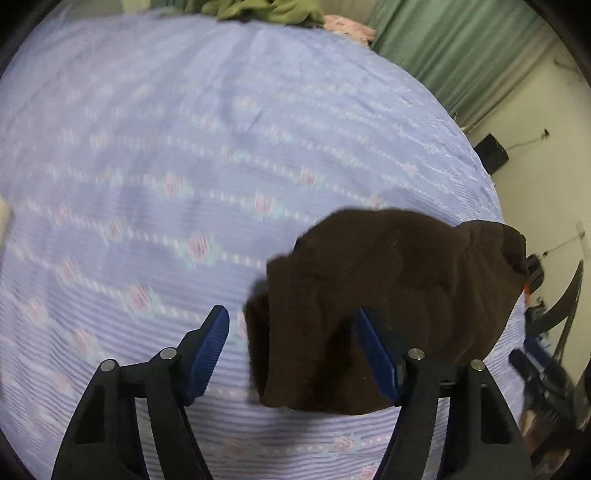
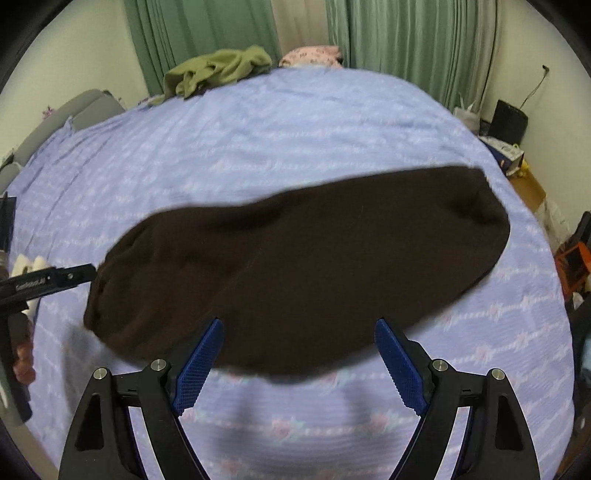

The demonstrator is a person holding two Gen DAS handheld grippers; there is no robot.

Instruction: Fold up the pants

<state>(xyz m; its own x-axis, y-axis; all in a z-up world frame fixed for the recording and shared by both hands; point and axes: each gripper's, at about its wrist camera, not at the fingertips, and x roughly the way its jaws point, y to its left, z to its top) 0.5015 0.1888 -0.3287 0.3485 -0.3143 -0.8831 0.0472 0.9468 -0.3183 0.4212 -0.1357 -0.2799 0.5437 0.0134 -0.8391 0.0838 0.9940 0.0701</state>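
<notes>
Dark brown pants (image 2: 303, 266) lie folded compactly on the lilac bedspread (image 2: 295, 129); left gripper (image 1: 291, 343) and right gripper (image 2: 299, 350) both spread, empty. Folding looks nearly complete.

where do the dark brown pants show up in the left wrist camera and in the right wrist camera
Left wrist: brown pants lower right, bunched, just beyond the open left gripper.
Right wrist: brown pants across the centre, ahead of the open right gripper.
Shared landmark: green cloth at the bed's far edge.
</notes>
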